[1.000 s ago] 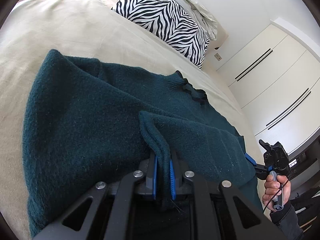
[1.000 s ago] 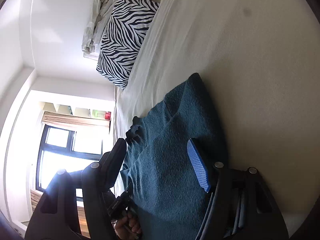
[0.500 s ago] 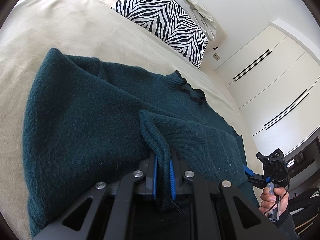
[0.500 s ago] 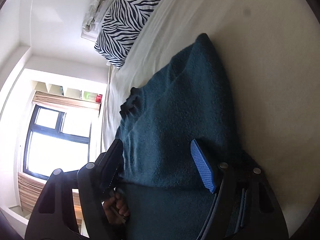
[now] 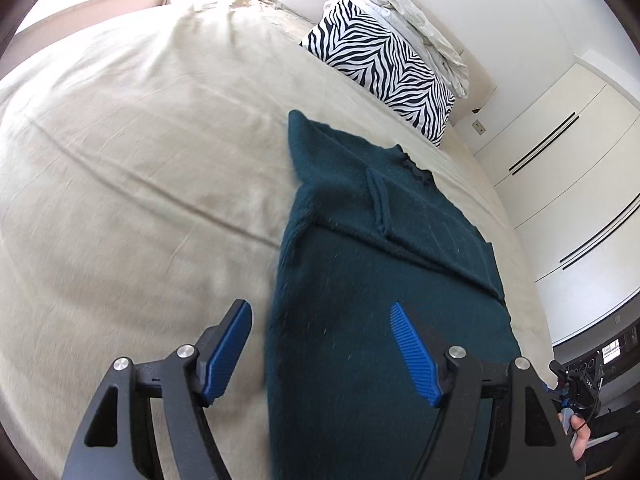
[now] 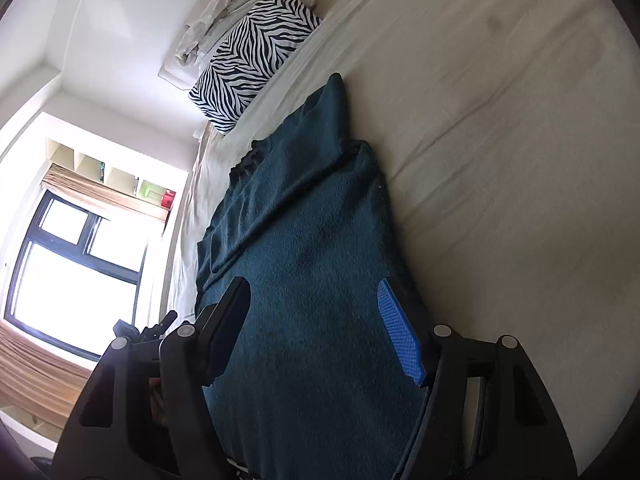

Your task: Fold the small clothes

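Note:
A dark teal knitted sweater (image 5: 380,264) lies flat on the beige bed, sleeves folded in over its body, collar toward the zebra pillow. My left gripper (image 5: 320,320) is open and empty, raised above the sweater's lower left part. The sweater shows in the right wrist view (image 6: 312,264) too. My right gripper (image 6: 312,304) is open and empty above the sweater's near end, its blue pad (image 6: 400,340) over the edge. The right gripper also appears at the lower right of the left wrist view (image 5: 576,388).
The beige bedsheet (image 5: 140,184) spreads wide to the left of the sweater. A zebra-print pillow (image 5: 384,68) and a crumpled pale blanket (image 5: 420,24) lie at the headboard. White wardrobe doors (image 5: 568,184) stand beyond the bed. A bright window (image 6: 68,280) shows on the other side.
My left gripper has let go of the sleeve fold, opened and pulled back and up. The sleeve now lies flat on the sweater. My right gripper has pulled back, still open.

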### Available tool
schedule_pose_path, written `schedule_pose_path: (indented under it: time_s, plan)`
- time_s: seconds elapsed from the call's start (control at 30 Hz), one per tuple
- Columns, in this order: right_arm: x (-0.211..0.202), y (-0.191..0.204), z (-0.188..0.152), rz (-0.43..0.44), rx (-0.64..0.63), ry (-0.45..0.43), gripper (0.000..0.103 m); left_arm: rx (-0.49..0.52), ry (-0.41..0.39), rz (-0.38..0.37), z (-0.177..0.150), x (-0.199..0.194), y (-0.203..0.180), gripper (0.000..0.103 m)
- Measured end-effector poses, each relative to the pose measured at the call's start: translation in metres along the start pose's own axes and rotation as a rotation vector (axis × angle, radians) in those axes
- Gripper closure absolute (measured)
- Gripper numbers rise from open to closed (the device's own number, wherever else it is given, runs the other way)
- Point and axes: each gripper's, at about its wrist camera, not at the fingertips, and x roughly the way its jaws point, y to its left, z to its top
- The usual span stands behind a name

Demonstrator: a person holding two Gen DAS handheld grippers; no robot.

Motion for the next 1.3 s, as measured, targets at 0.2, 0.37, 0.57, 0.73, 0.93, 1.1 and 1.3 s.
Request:
schedule_pose_path:
  time_s: [0.2, 0.37, 0.57, 0.73, 0.93, 1.1, 1.3]
  plan:
    - [-0.028, -0.016, -0.052, -0.127, -0.041, 0.005, 0.038, -0.006, 0.059, 0.035, -0.069, -0.036, 0.013, 0.028]
    - [-0.047, -0.026, -0.071, -0.178, -0.047, 0.036, 0.038, 0.016, 0.116, -0.003, -0.101, -0.055, 0.008, 0.028]
    - [-0.063, -0.04, -0.082, -0.181, 0.016, 0.049, 0.038, 0.009, 0.218, -0.051, -0.126, -0.059, 0.004, 0.029]
    - [-0.063, -0.048, -0.092, -0.159, 0.034, 0.086, 0.038, 0.002, 0.261, -0.074, -0.135, -0.06, 0.004, 0.029]
    - [-0.059, -0.05, -0.099, -0.108, 0.041, 0.122, 0.038, -0.037, 0.295, -0.108, -0.142, -0.065, 0.013, 0.031]
    - [-0.061, -0.052, -0.102, -0.072, 0.065, 0.119, 0.038, -0.08, 0.309, -0.13, -0.144, -0.064, 0.02, 0.041]
    - [-0.061, -0.052, -0.105, -0.066, 0.077, 0.125, 0.05, -0.082, 0.329, -0.1, -0.144, -0.065, 0.024, 0.064]
